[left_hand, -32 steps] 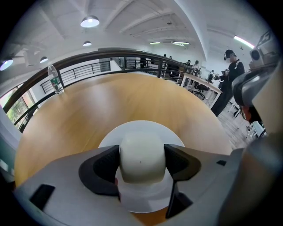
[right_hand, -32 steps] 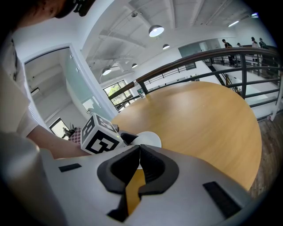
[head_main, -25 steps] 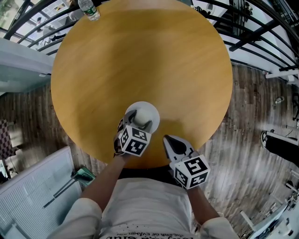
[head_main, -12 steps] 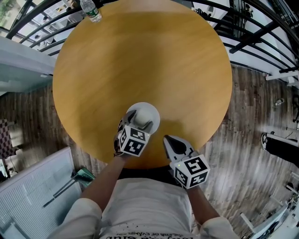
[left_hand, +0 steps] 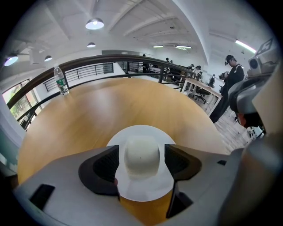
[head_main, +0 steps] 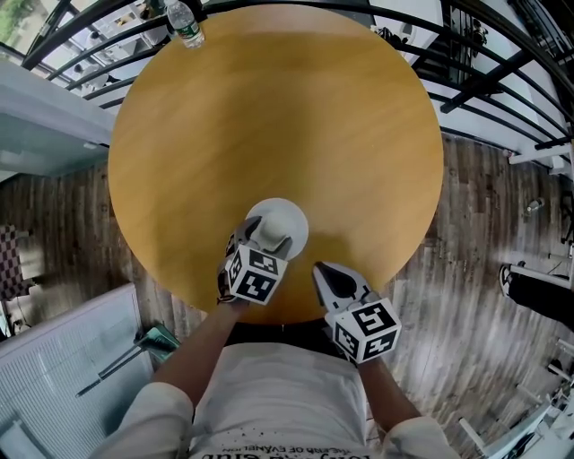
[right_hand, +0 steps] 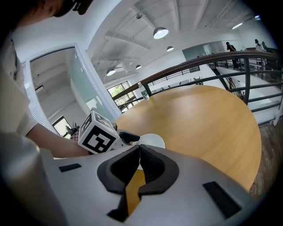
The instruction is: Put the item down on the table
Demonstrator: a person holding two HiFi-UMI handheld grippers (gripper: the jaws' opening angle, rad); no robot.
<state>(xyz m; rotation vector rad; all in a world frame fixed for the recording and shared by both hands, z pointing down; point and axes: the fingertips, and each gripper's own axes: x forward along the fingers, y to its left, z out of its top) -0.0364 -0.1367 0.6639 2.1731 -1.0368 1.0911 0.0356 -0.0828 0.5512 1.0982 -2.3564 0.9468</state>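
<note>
A white round item, a flat disc with a domed knob point(head_main: 285, 217) point(left_hand: 141, 153), lies on the round wooden table point(head_main: 269, 108) near its front edge. My left gripper point(head_main: 267, 232) point(left_hand: 141, 160) is over it with one jaw on each side of the knob. A narrow strip of the white disc shows between each pad and the knob, so the jaws stand slightly apart from it. My right gripper point(head_main: 323, 270) point(right_hand: 138, 149) hovers at the table's front edge just right of the item, shut with nothing in it.
A clear water bottle point(head_main: 186, 20) point(left_hand: 61, 80) stands at the table's far left edge. A black railing point(head_main: 475, 81) curves behind the table. Wood floor lies below, with a white panel point(head_main: 63, 359) at the left. People stand in the distance point(left_hand: 232, 73).
None of the grippers or the item has visibly moved; only the head view has shifted slightly.
</note>
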